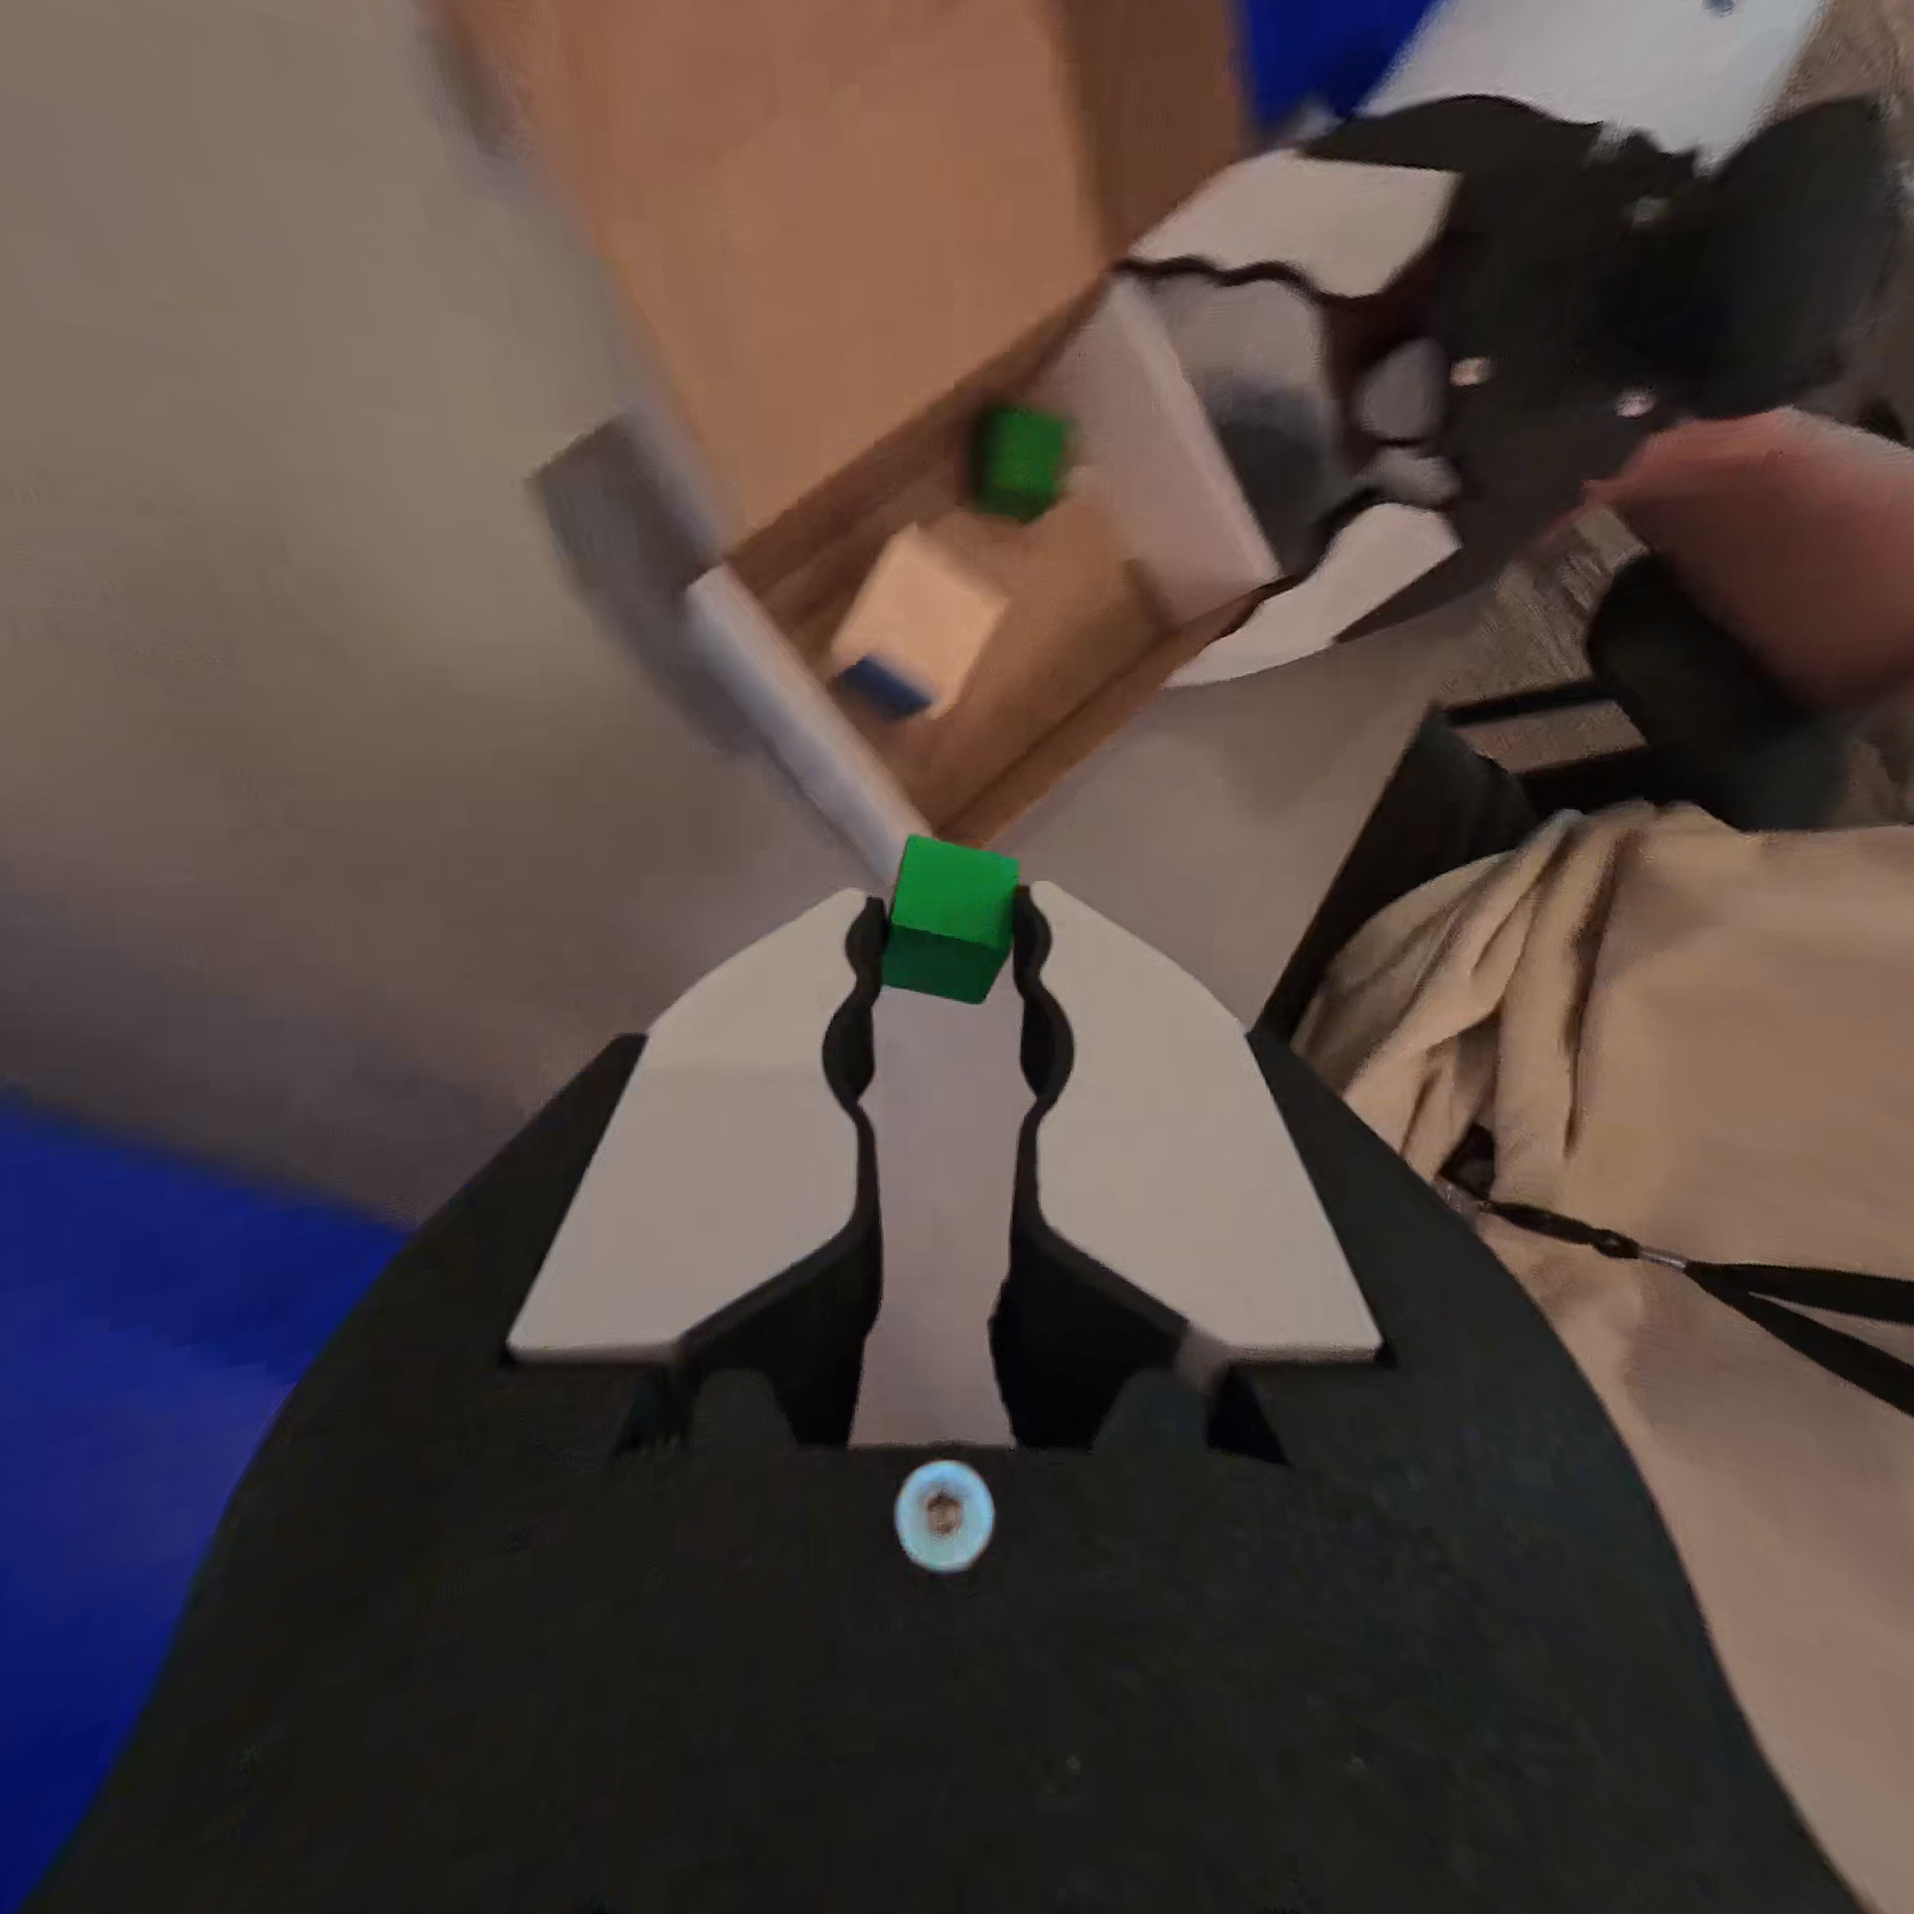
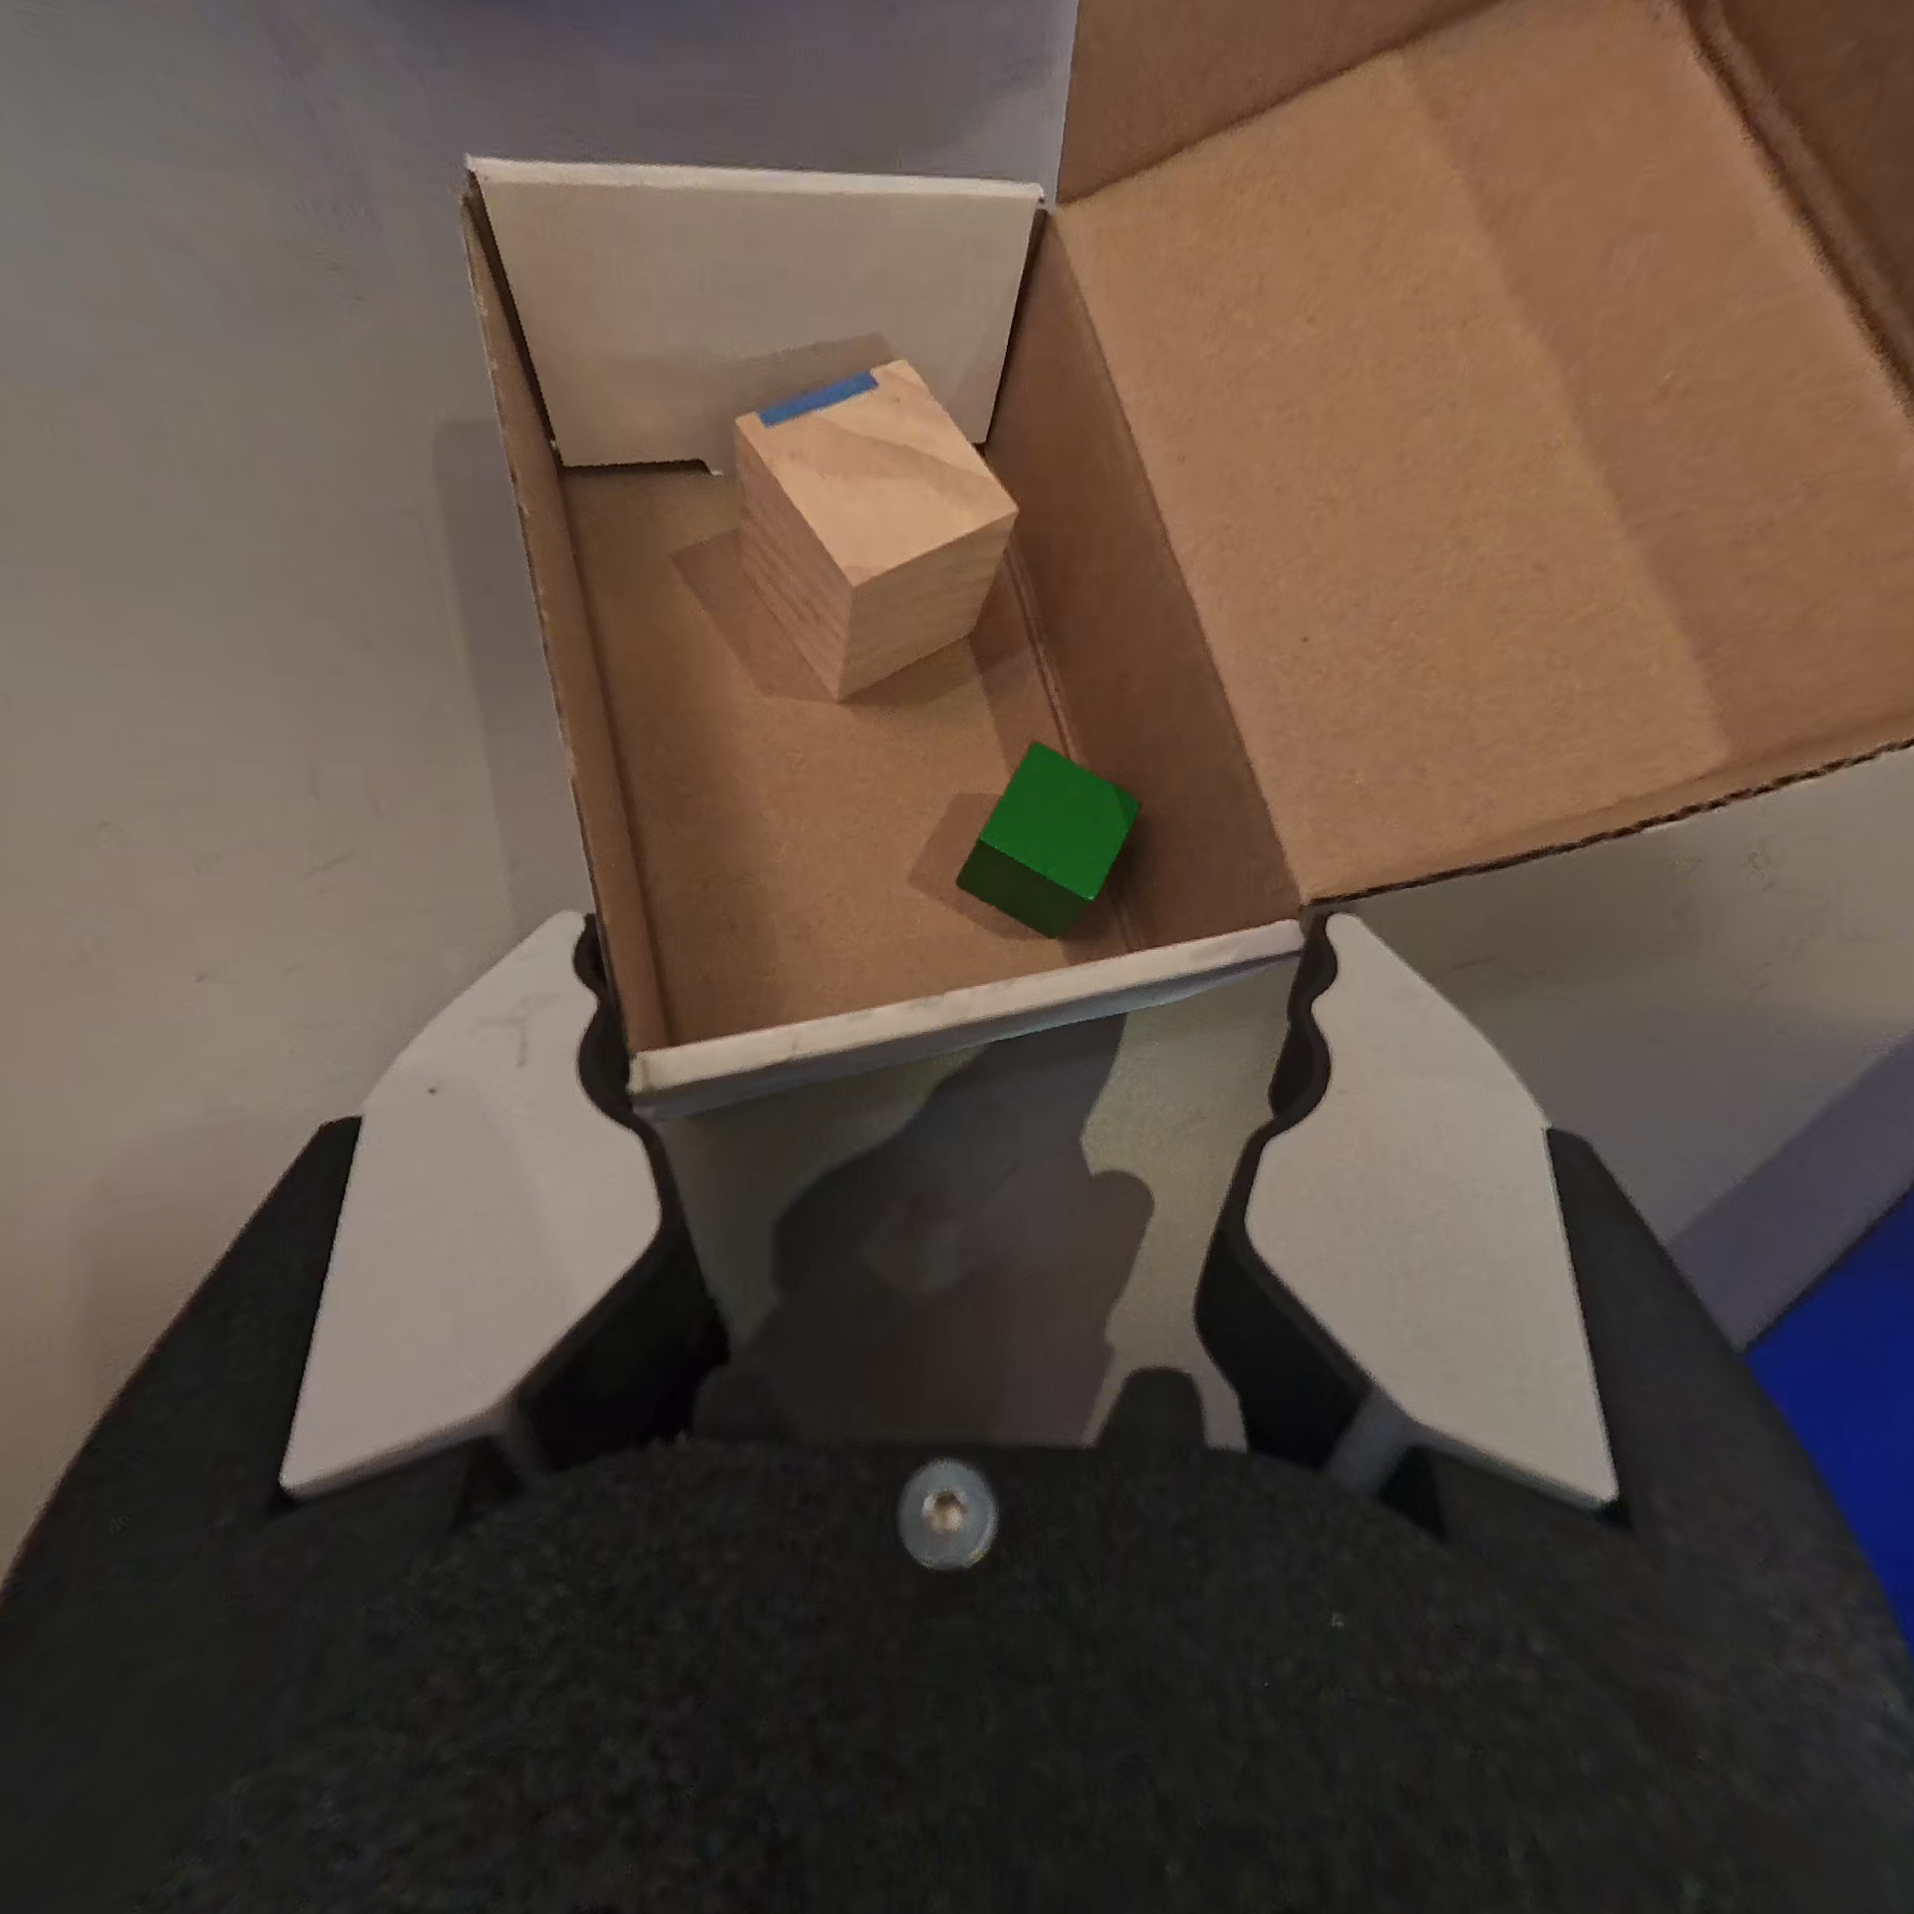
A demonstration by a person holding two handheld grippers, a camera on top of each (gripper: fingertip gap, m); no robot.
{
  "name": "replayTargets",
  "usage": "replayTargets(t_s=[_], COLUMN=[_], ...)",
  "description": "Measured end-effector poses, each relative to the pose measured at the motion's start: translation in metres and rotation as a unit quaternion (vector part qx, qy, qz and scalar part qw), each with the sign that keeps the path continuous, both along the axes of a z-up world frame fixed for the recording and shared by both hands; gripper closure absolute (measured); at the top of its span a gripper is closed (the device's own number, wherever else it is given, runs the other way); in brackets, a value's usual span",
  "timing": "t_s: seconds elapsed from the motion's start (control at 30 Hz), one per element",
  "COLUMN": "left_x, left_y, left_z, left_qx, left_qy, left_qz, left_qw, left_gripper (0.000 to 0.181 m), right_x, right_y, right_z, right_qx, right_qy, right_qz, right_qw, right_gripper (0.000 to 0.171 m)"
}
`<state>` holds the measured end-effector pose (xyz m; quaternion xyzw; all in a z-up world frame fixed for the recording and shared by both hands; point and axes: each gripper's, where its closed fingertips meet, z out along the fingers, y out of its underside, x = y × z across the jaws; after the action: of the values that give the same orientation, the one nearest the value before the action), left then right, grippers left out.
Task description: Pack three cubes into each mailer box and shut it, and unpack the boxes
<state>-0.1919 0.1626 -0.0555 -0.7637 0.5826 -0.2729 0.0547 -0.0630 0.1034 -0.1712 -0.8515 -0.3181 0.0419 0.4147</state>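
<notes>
Black gripper bodies fill the lower half of both wrist views. Left gripper has its jaws clamped on a small green cube, pinched at the very tips and held in the air, short of the near corner of the open mailer box. This view is motion-blurred, so fine detail of the box is soft.

Right gripper reaches level toward the near end of the mailer box; its jaws are spread wide and straddle that white end wall, each black pad lying against or just beside a box corner. Whether they press on the cardboard cannot be told. In the left view the right gripper shows at the far side of the box, with a person's hand gripping its handle.

Inside the box, a larger plain wooden cube with a blue strip on one face stands toward the far end, and a second green cube lies near the right wall. The brown lid stands open, tilted back to the right. The box sits on a pale worktop. A beige cloth and a black cord lie to the right of the left gripper, and a blue surface shows at the lower left.
</notes>
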Motion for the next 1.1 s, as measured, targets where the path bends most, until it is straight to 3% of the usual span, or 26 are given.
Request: replayTargets(t_s=[0.17, 0.27, 0.37, 0.67, 1.1], left_x=[0.100, 0.112, 0.113, 0.112, 0.122], left_y=[-0.058, -0.060, -0.059, -0.056, -0.067], left_z=[-0.056, -0.096, -0.115, -0.125, -0.126], left_qx=[0.067, 0.099, 0.100, 0.150, 0.166], left_qy=[-0.041, 0.000, 0.016, 0.042, 0.043], left_qz=[-0.132, -0.168, -0.192, -0.247, -0.225], left_qw=[0.988, 0.981, 0.976, 0.956, 0.959], left_gripper=[0.158, 0.158, 0.158, 0.158, 0.158], right_x=[0.000, 0.000, 0.000, 0.000, 0.000], right_y=[0.000, 0.001, 0.000, 0.000, 0.000], right_z=[0.000, 0.000, 0.000, 0.000, 0.000], right_qx=[0.003, -0.001, 0.004, 0.000, 0.001], right_qy=[0.000, 0.011, 0.008, 0.003, -0.002], right_qz=[0.000, -0.002, -0.001, 0.002, 0.003], right_qw=[1.000, 1.000, 1.000, 1.000, 1.000], right_gripper=[0.050, 0.050, 0.050, 0.050, 0.050])
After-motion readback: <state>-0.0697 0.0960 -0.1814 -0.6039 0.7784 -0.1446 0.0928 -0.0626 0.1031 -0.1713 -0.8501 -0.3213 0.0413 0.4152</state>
